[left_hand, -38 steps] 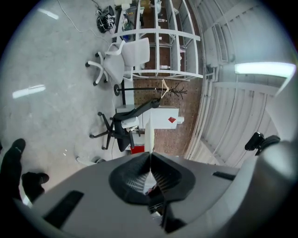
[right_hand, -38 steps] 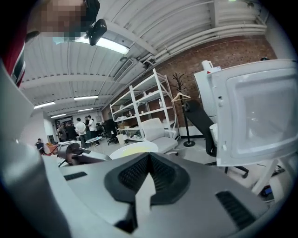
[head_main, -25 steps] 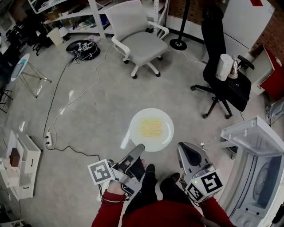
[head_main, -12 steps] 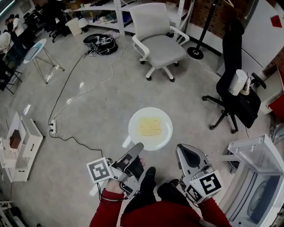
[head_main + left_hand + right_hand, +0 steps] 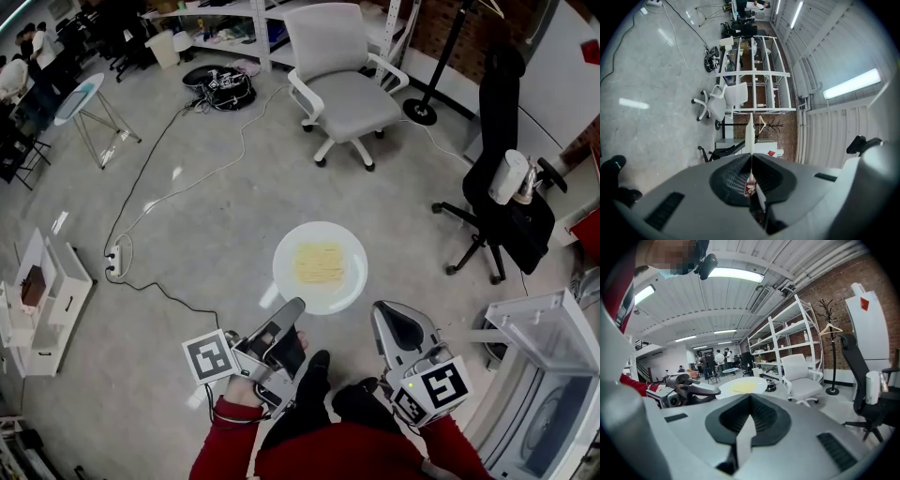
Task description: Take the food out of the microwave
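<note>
Head view: plate (image 5: 289, 281) clamped by left hand-held gripper (image 5: 292, 310), right hand-held gripper (image 5: 388, 320) clenched, office chair (image 5: 349, 94) beyond.

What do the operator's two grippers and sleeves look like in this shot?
The left gripper and right gripper are light grey moulded shells with tapered jaws lined with dark ribbed pads. Each carries a white cube printed with black square markers. The sleeves are red.
</note>
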A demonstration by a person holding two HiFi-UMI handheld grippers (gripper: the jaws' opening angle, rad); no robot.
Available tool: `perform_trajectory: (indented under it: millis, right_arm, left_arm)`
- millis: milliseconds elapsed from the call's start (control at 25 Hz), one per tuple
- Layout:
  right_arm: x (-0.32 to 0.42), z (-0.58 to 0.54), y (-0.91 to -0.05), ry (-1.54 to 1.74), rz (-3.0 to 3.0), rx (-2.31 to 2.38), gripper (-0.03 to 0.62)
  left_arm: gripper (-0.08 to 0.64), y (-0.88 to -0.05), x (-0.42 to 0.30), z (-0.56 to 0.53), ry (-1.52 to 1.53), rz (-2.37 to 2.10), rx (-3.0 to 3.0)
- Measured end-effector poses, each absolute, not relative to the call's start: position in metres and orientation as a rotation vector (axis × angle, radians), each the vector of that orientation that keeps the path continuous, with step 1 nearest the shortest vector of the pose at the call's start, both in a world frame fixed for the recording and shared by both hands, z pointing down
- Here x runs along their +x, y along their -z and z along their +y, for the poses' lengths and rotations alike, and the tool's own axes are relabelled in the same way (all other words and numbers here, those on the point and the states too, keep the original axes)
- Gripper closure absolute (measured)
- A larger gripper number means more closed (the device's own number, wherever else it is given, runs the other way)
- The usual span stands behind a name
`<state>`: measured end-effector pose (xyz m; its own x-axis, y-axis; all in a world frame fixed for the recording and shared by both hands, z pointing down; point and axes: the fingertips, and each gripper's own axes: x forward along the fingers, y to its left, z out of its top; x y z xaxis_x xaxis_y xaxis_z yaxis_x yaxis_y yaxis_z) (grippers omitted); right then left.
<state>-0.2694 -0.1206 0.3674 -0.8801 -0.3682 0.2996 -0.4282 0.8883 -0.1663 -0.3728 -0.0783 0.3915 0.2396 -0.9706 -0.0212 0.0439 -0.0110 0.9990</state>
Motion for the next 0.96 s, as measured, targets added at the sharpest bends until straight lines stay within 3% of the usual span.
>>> perform_trajectory:
  millis: [960]
  right_arm:
    - [-0.2696,-0.1159,-0.3732,-0.289,-2.763,0.592,0.583]
  left_arm:
    - [0.543,-0.3908,-0.3685,-0.0798,1.047,-0.971,1.303]
